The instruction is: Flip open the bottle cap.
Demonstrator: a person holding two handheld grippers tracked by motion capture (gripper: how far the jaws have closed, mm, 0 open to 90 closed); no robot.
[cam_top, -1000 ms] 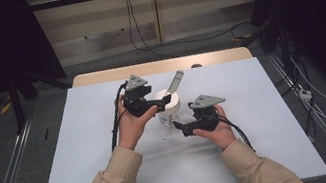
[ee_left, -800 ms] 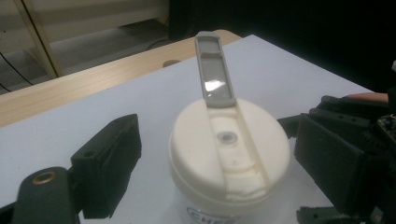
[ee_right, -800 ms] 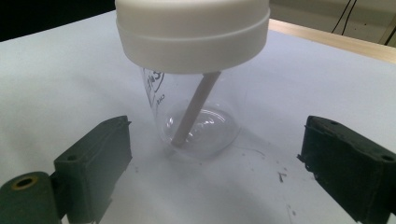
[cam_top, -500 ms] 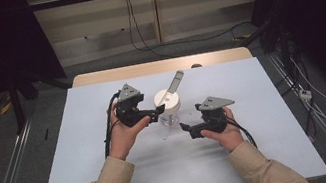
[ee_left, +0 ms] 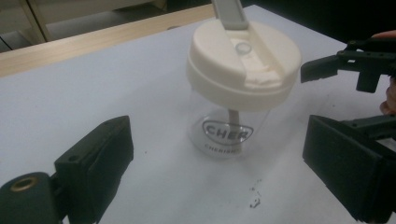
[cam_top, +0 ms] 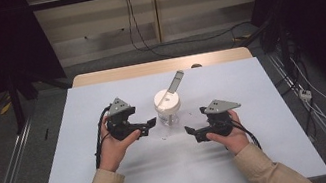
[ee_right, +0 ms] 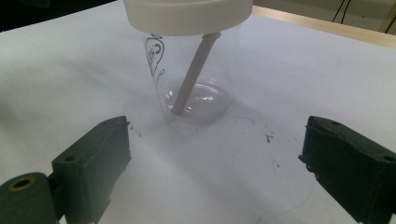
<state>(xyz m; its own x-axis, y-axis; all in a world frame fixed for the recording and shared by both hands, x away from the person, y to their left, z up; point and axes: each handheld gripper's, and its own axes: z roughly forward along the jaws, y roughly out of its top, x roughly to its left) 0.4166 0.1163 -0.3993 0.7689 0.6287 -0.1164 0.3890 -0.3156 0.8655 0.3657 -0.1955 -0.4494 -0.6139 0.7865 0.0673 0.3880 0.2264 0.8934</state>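
A clear plastic cup (cam_top: 169,116) with a white lid (cam_top: 167,103) stands upright at the middle of the white table (cam_top: 89,175). A grey flap (cam_top: 175,81) sticks up from the lid, and a straw (ee_right: 194,74) leans inside the cup. My left gripper (cam_top: 149,124) hovers just left of the cup. Its jaws have just been opening and stand wide, with nothing between them. In the left gripper view the cup (ee_left: 231,130) sits a short way ahead of the gripper (ee_left: 219,170). My right gripper (cam_top: 189,131) is open, near and to the right of the cup, which stands ahead of the gripper (ee_right: 219,163) in its own view.
Small dark specks (ee_left: 254,201) lie on the table in front of the cup. The table's wooden far edge (cam_top: 161,66) runs behind the cup. Cables (cam_top: 150,28) hang at the back wall, and dark frames stand on both sides.
My left gripper has drawn back from the lid, moving left and lower, and its jaws have spread. The right gripper has shifted a little to the right. The cup has stayed put.
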